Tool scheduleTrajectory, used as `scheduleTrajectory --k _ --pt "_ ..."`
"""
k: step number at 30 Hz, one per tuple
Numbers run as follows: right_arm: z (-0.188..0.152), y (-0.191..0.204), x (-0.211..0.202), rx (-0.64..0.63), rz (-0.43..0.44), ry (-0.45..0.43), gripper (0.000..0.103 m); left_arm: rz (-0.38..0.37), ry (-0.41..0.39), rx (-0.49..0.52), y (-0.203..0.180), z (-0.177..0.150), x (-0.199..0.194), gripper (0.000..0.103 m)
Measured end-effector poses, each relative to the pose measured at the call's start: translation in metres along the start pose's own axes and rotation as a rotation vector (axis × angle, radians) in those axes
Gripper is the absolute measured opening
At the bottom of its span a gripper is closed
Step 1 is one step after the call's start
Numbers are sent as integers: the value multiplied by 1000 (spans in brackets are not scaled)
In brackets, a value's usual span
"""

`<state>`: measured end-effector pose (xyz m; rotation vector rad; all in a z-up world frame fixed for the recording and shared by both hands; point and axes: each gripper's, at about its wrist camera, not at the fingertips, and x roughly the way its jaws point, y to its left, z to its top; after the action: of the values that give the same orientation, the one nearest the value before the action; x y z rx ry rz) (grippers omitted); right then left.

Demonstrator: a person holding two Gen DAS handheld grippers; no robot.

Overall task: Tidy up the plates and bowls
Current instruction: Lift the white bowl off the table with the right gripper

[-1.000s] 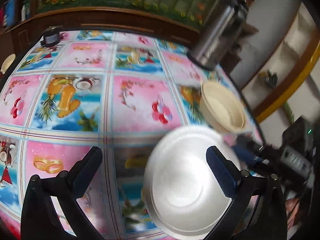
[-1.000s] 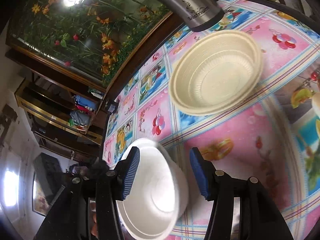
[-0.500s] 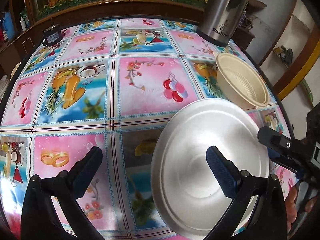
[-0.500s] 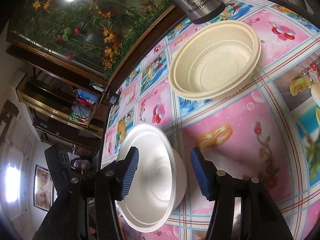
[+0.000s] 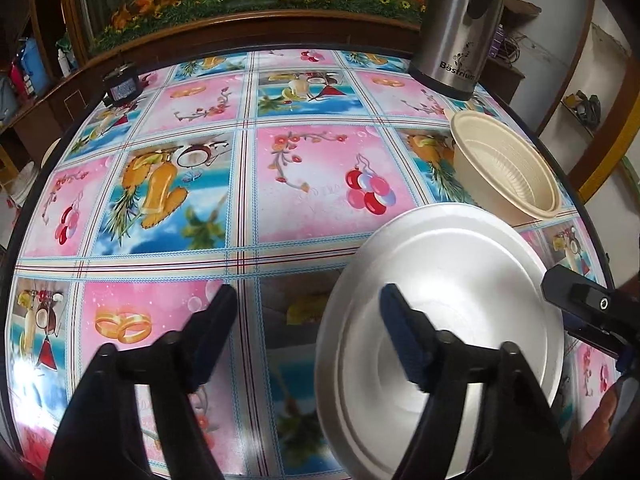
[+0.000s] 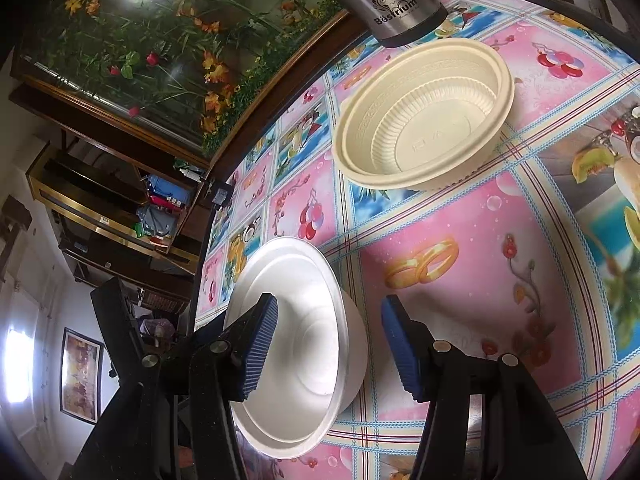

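Since the earlier frames, the left gripper [image 5: 308,332] is closing its jaws, and they are standing clearly narrower now. One finger is passing inside the white bowl [image 5: 440,336], the other is outside its rim, so the wall is between them, but the pads are not pressing on it yet. The bowl is also looking larger and sharper in the left view than before.

Nearest, the right gripper [image 6: 328,344] is holding the white bowl by its wall. One blue pad is sitting inside and one outside, about half open; whether both pads are truly pressing, I cannot tell for sure, but the bowl is standing tilted, so I am judging it as held. This bowl is near the table [image 5: 312,176] edge closest to the person, toward the right corner.

Farther away, the cream bowl [image 6: 424,116] is resting upright by the right edge. Just behind it, the flask [image 5: 456,28] is standing at the far edge.

As for progress, the task is only beginning, in my judgement. The two bowls are apart and nothing is stacked. Probably the white bowl is going to the cream one, and no plates are appearing.
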<state>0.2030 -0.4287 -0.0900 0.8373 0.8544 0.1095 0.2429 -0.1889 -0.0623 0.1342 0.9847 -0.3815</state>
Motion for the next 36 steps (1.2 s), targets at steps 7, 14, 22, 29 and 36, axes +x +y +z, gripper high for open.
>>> scheduleTrajectory --k 7,14,22,29,36 --pt "-4 5 5 -26 -19 18 46 3 -12 28 -8 -2 -2 51" --pt "-5 6 10 -47 -56 27 13 22 -35 56 -13 -2 -5 35" --pt "-7 7 11 -56 -71 20 8 35 -63 82 -17 -2 -8 29" --pt "-5 4 13 -50 -75 12 7 44 -95 99 -21 -3 -15 27" --pt "-8 2 9 -44 -61 -6 7 68 -140 119 -28 -4 -27 26"
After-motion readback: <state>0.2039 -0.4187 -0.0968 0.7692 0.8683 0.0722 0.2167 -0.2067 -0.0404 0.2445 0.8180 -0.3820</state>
